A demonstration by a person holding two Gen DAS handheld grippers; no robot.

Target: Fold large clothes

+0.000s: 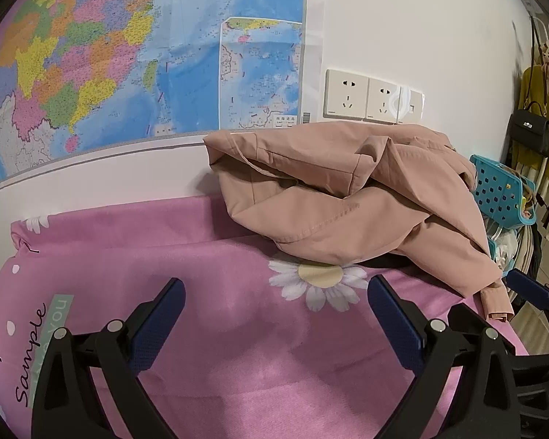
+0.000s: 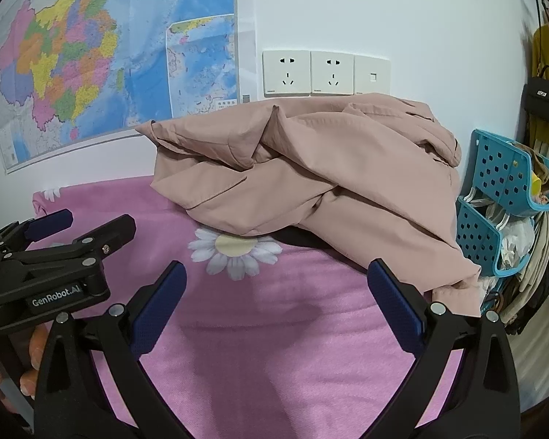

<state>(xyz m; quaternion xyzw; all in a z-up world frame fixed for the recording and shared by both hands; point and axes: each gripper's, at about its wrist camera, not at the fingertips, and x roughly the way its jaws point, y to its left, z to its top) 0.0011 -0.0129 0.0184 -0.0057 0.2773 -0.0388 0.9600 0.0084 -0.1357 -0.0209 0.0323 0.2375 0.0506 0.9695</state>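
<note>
dark item [image 2: 296, 239] under jacket [image 2: 311, 183], perhaps cloth

Both wrist views look low across the pink cloth [image 1: 208, 267], sharing the map wall [image 2: 439, 18]

A dusty-pink jacket [image 1: 347, 197] [image 2: 311, 179] lies crumpled in a loose heap, right of centre in both views. It rests on the far part of the pink surface. Its layers fold over each other with stitched hems showing, and one sleeve with a cuff hangs toward the lower right.
</note>
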